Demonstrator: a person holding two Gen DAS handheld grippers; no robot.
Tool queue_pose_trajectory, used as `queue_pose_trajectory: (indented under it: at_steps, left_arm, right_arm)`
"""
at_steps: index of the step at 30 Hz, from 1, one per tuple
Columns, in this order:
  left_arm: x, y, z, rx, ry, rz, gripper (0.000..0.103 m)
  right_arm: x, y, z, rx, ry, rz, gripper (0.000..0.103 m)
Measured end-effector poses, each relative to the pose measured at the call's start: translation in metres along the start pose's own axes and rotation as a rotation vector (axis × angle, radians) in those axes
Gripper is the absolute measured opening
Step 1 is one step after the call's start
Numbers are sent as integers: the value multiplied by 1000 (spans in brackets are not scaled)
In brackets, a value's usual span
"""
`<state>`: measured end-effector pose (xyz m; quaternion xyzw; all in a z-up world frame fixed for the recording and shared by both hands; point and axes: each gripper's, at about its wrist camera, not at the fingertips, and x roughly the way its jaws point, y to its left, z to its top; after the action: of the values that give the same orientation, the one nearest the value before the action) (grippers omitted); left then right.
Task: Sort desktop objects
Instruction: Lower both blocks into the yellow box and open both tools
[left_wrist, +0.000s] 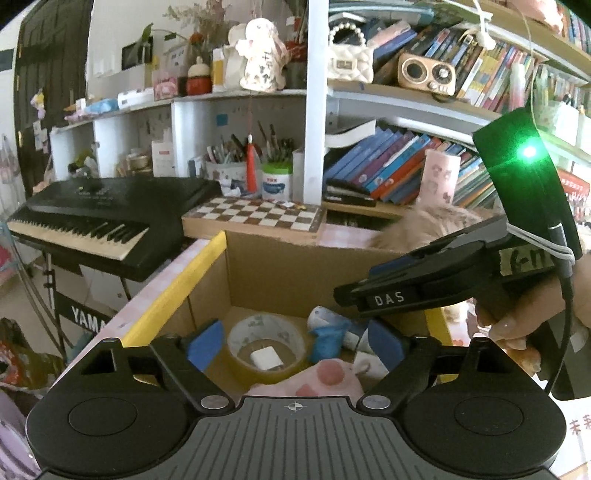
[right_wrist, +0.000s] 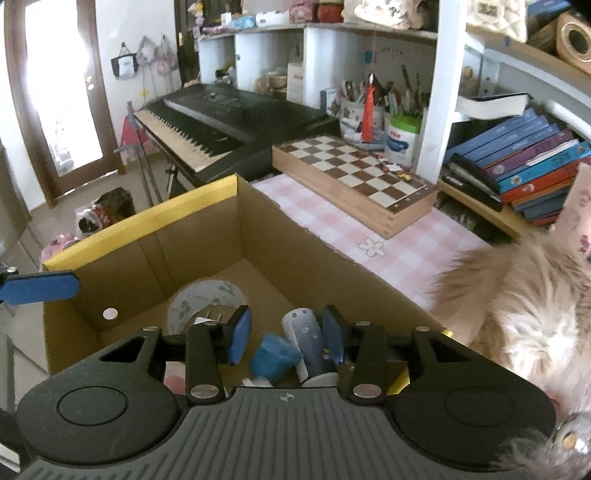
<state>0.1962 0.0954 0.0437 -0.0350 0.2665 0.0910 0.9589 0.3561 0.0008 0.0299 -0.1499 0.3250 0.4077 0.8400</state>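
An open cardboard box (left_wrist: 295, 273) with yellow flaps stands on the pink checked tablecloth. Inside lie a tape roll (left_wrist: 267, 345) with a white charger (left_wrist: 265, 359) in its middle, a blue crumpled item (left_wrist: 327, 338), a patterned tube and a pink plush piece (left_wrist: 325, 380). My left gripper (left_wrist: 295, 341) is open above the box, nothing between its blue pads. My right gripper (right_wrist: 286, 338) is open over the box (right_wrist: 258, 236), its pads on either side of the blue item (right_wrist: 273, 356) and the patterned tube (right_wrist: 310, 341) without touching. The right gripper's body (left_wrist: 443, 280) also shows in the left wrist view.
A wooden chessboard box (right_wrist: 354, 177) lies behind the cardboard box. A black keyboard piano (right_wrist: 229, 122) stands to the left. A furry plush (right_wrist: 517, 302) lies at the right. Shelves hold books (right_wrist: 524, 166) and pen cups (right_wrist: 369, 110).
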Motion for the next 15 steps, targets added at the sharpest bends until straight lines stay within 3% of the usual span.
queue_pose_trajectory:
  at_steps: [15]
  left_arm:
    - [-41, 5, -12, -5, -64, -27, 88]
  right_arm:
    - [-60, 9, -29, 85, -84, -113, 41]
